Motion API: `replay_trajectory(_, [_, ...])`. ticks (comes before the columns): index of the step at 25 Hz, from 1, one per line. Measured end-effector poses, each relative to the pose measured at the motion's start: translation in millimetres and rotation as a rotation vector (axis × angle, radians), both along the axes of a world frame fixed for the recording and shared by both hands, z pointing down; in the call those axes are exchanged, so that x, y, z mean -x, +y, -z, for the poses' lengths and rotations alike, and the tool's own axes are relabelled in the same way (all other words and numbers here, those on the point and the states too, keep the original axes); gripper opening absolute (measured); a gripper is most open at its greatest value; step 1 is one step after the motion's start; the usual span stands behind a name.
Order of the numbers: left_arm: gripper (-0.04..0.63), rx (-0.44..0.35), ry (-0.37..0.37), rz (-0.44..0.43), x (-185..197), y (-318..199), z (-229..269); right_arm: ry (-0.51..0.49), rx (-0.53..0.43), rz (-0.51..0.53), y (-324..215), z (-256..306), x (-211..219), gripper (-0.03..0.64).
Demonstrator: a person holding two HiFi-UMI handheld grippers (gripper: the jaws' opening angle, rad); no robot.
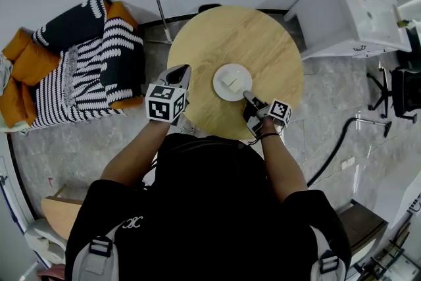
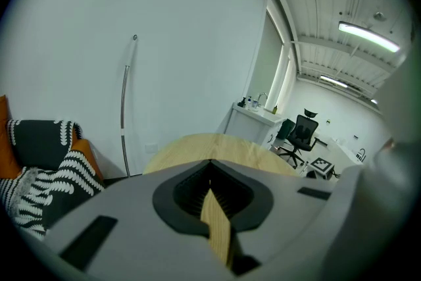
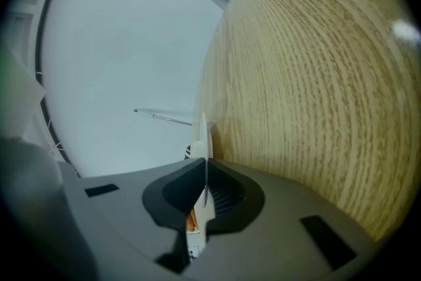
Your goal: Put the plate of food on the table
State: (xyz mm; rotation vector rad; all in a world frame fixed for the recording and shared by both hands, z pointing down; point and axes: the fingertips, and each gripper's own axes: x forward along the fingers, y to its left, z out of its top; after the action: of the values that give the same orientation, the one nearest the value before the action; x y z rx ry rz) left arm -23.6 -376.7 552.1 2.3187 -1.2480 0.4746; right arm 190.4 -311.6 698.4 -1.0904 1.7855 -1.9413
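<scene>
Right gripper clamped plate rim on table; I logged left gripper closed nearby. Striped cushions, cabinet flanked table.

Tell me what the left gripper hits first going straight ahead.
Probably the wooden table: the left gripper sits at its near-left edge, pointing across bare wood, plate off to its right. Its view sets the wood just below the jaws' line, so it may skim over to the white wall.
</scene>
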Motion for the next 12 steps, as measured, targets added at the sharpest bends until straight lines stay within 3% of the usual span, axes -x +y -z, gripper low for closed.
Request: replay_trajectory(12, [0.008,0.015,0.001,0.013,10.6,4.3,-3.7,0.040,0.039,-0.002,-2.0,-6.3,0.3,0.018])
